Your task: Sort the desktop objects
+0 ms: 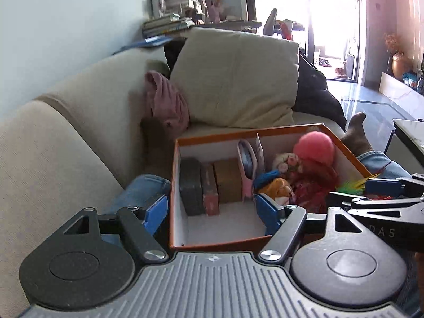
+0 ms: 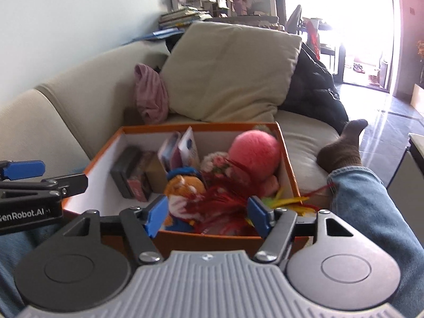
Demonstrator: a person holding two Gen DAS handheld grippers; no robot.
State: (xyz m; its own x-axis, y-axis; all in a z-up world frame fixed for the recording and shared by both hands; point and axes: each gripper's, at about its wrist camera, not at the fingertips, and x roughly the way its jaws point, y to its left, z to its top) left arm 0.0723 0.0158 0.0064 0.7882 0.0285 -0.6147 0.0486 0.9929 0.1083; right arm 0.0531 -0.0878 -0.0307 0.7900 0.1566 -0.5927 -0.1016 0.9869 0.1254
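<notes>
An orange box (image 1: 249, 132) (image 2: 198, 125) with a white inside rests on a person's lap. Its left compartment holds a dark tin (image 1: 190, 185) (image 2: 124, 169), a small red box (image 1: 210, 193) and a brown box (image 1: 228, 180). Its right side holds a pink fluffy ball (image 1: 314, 148) (image 2: 254, 151), an orange plush toy (image 1: 275, 185) (image 2: 185, 185) and red feathers (image 2: 225, 204). My left gripper (image 1: 212, 212) is open and straddles the box's left wall, touching nothing. My right gripper (image 2: 208, 217) is open over the near right corner, with plush and feathers between its fingers but not pressed.
The box sits between jeans-clad legs (image 2: 371, 201) on a beige sofa (image 1: 66, 137). Behind it lie a large cushion (image 1: 235, 76), a pink cloth (image 1: 167, 100) and a black jacket (image 2: 312, 90). A socked foot (image 2: 341, 148) rests at the right. Books (image 1: 167, 25) pile up beyond the sofa.
</notes>
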